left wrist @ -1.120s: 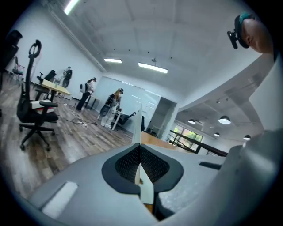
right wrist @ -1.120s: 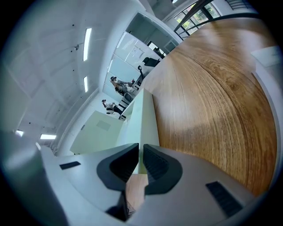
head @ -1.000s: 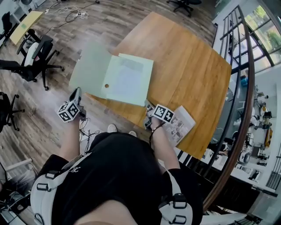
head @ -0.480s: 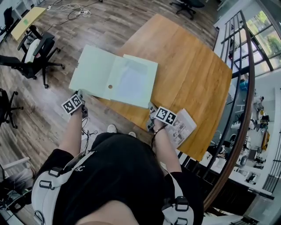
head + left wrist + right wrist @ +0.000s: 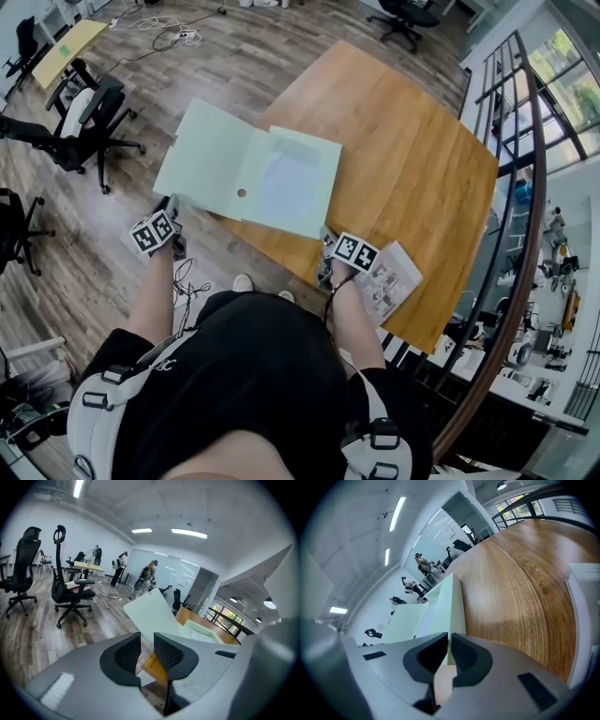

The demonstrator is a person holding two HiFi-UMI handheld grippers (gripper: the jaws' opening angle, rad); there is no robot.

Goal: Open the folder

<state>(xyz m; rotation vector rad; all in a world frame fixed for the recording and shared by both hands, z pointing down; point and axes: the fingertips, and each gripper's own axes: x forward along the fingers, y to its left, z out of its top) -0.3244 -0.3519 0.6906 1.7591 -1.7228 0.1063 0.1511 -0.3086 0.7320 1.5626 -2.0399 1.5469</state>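
Although the pale green folder (image 5: pixel 246 176) already lies spread open at the left end of the worktop (image 5: pixel 403 150), its left cover juts out past the worktop's edge with only floor beneath it. The left gripper (image 5: pixel 172 201) sits at that cover's near corner, its jaws opening, with the card's corner between the pads but seemingly not pinched. The right gripper (image 5: pixel 324 240) has its jaws drawn narrow onto the folder's near right corner, holding it there. The folder looks like thin card: light and fairly stiff, yet likely to droop or slide where unsupported, and smooth enough to slip. I'd judge the corners and free edges the sensible places to grip, clear of the paler sheet inside. A printed booklet (image 5: pixel 392 279) lies just right of the right gripper.
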